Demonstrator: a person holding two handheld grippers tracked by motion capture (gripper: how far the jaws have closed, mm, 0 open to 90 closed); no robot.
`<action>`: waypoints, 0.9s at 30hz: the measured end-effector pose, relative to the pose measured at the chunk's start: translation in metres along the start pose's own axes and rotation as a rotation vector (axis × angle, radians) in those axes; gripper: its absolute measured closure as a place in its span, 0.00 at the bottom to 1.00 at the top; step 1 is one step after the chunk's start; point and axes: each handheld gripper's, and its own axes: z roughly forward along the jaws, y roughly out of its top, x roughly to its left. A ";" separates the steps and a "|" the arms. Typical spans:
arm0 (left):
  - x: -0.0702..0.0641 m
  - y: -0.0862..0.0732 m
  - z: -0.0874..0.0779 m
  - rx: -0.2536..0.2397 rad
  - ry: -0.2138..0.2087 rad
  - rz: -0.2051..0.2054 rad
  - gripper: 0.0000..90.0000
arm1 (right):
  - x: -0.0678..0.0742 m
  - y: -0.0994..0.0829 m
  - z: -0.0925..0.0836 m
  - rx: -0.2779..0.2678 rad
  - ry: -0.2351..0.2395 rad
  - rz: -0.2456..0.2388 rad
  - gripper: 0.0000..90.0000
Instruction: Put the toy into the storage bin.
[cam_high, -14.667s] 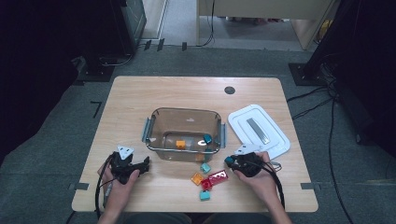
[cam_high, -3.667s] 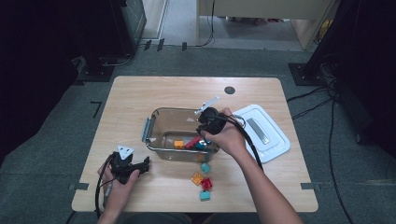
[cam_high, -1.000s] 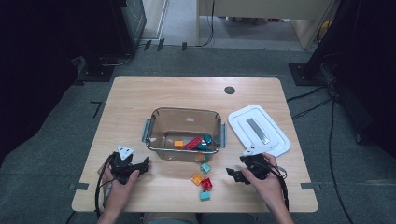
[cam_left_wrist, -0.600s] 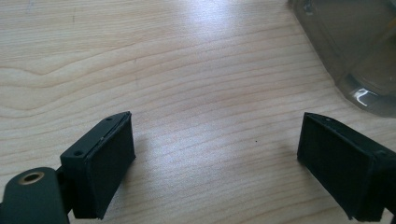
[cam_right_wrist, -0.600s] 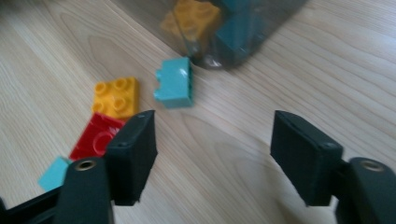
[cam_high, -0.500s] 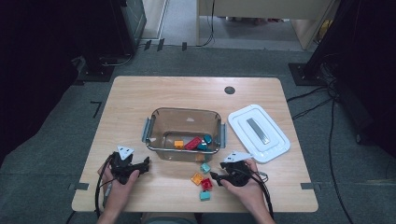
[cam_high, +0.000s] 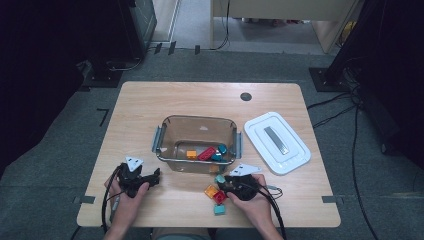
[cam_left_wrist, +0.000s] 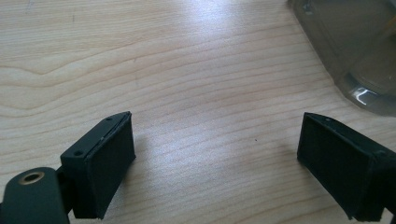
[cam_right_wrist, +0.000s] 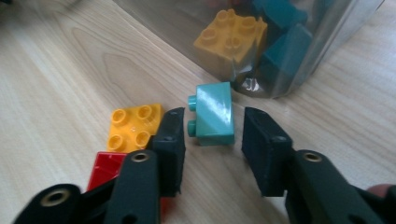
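Between the two black pads of the right claw (cam_right_wrist: 212, 135) sits a teal brick (cam_right_wrist: 213, 114), lying on its side with its studs toward the left pad. The jaws have just been closing around it, yet a sliver of table still shows on either side, so they bracket the brick without pinching it. A second ago that claw was out near the white lid (cam_high: 276, 142); now it has come in low to the loose bricks at the front wall of the clear tub (cam_high: 165, 129), which suggests this brick is the next one chosen. Just left of the left pad lie a yellow brick (cam_right_wrist: 132, 127) and a red brick (cam_right_wrist: 106, 169), touching each other. Behind the teal brick, through the tub wall, I see another yellow brick (cam_right_wrist: 231, 41) and darker teal ones already inside. One more teal brick (cam_high: 219, 209) waits nearer the table edge (cam_high: 150, 220). Over on the other side the left claw (cam_left_wrist: 215, 168) has not budged: jaws spread wide, nothing between them, resting by the tub's corner.
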 end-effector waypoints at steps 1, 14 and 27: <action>0.000 0.000 0.000 0.000 0.000 0.000 0.12 | 0.001 0.000 0.000 0.000 -0.008 -0.012 0.74; 0.000 0.000 0.000 0.000 -0.001 0.001 0.12 | -0.026 -0.015 -0.038 0.019 -0.049 -0.013 0.81; 0.000 0.000 0.000 0.000 -0.001 0.001 0.12 | -0.068 -0.039 -0.078 0.034 -0.162 0.066 0.72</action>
